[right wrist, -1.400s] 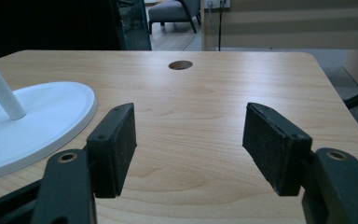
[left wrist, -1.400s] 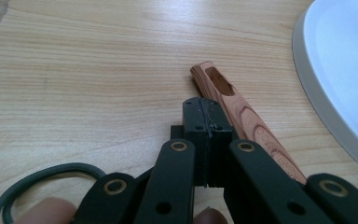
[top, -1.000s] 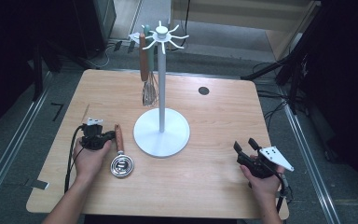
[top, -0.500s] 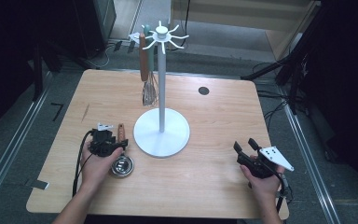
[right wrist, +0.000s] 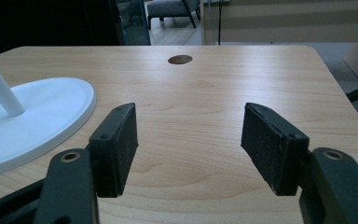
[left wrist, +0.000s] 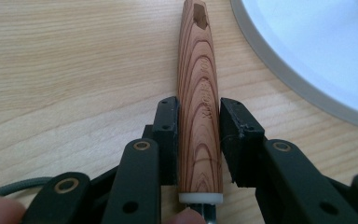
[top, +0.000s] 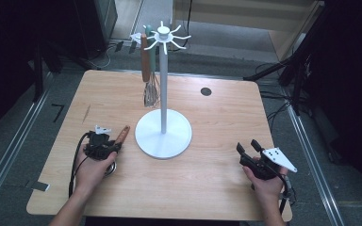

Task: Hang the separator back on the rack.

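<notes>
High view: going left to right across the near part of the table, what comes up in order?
Left gripper on the wooden handle → white stand base → right gripper, jaws open.

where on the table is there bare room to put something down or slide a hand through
The widest bare patch lies between the white stand base and the right gripper, running back to the round hole. The table's near edge between both hands is bare too. It is crowded at the left: the left gripper straddles the wooden handle close beside the base.
</notes>
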A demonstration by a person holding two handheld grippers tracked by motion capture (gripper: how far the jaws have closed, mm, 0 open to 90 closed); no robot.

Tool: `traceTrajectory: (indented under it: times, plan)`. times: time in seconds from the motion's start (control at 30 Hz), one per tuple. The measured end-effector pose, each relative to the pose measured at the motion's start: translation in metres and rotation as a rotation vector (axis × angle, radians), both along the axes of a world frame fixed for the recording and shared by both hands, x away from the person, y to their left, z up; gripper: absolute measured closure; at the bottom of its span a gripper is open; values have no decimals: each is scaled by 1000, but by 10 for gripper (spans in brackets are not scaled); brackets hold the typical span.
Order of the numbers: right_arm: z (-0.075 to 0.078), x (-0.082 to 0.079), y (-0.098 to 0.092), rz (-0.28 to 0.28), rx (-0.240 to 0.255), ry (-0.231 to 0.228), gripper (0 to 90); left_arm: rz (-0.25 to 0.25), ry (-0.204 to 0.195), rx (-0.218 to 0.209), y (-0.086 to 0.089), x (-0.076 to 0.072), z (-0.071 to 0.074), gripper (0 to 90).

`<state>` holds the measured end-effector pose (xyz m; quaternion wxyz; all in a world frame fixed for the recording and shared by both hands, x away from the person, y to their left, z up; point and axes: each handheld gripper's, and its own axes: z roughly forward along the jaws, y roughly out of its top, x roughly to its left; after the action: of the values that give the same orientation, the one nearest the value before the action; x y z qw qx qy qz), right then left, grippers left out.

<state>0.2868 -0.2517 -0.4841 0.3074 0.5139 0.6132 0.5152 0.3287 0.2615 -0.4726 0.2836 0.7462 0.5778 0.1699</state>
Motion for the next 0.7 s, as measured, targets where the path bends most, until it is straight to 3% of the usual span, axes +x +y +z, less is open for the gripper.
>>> traceTrajectory:
  times: [0.17, 0.37, 0.53, 0.57, 0.63, 0.67, 0.7]
  plan:
    - [0, 0, 1, 0, 3, 2, 374, -19, 13, 19, 6, -3, 2, 703]
    - [0, 0, 1, -1, 6, 3, 375, -26, 29, 70, 5, 1, 8, 575]
    - [0, 0, 1, 0, 6, 5, 375, -49, 82, 111, 1, 9, 13, 562]
    - [0, 1, 1, 1, 5, 6, 375, -63, 116, 130, -1, 14, 14, 568]
    - [0, 0, 1, 1, 6, 7, 375, -64, 131, 142, -3, 15, 14, 589]
    - [0, 0, 0, 1, 8, 8, 375, -82, 166, 158, -4, 18, 14, 598]
    - [0, 0, 0, 0, 7, 7, 375, -83, 174, 167, -4, 19, 14, 603]
